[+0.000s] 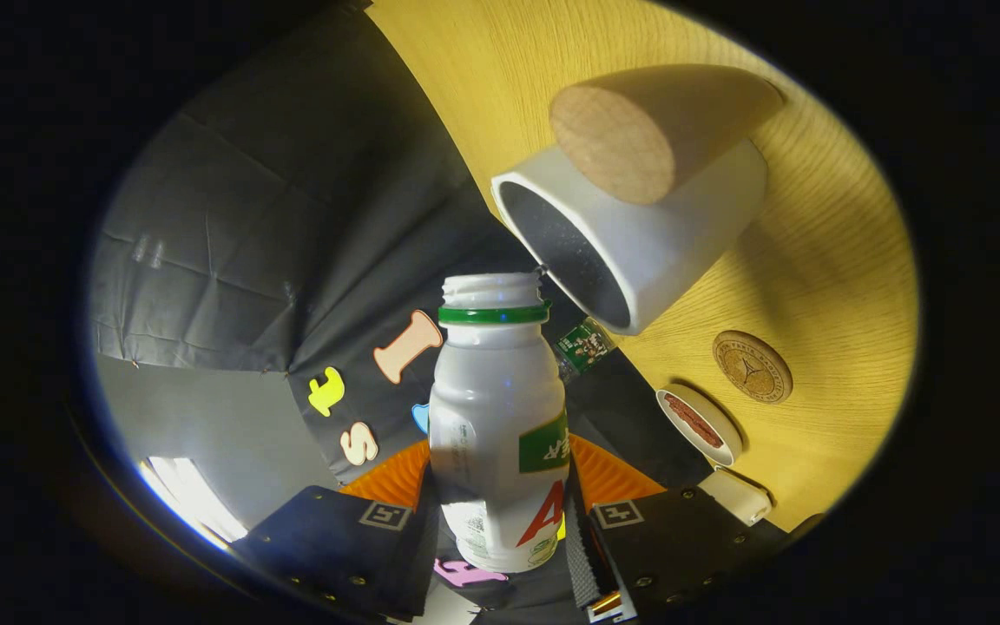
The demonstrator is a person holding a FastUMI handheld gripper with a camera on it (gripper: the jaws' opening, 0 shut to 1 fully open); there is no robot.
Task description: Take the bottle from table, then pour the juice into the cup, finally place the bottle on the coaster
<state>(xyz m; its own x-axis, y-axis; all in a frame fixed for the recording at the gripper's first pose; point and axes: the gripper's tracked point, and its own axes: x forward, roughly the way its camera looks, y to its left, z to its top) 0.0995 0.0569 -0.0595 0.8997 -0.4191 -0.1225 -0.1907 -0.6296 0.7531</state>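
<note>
Just short of the white cup's [639,243] rim, the gripper's [500,529] fingers clamp the uncapped white plastic bottle [500,417].

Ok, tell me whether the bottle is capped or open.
Open: the bottle, clamped between the gripper fingers, shows a bare threaded neck, no cap.

One bottle [500,417], one cup [639,243], one coaster [752,366], one cap [698,424].

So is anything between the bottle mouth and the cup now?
Nothing visible. The claw is shut on the bottle, and its open mouth sits just beside the cup rim, with no object between them.
</note>
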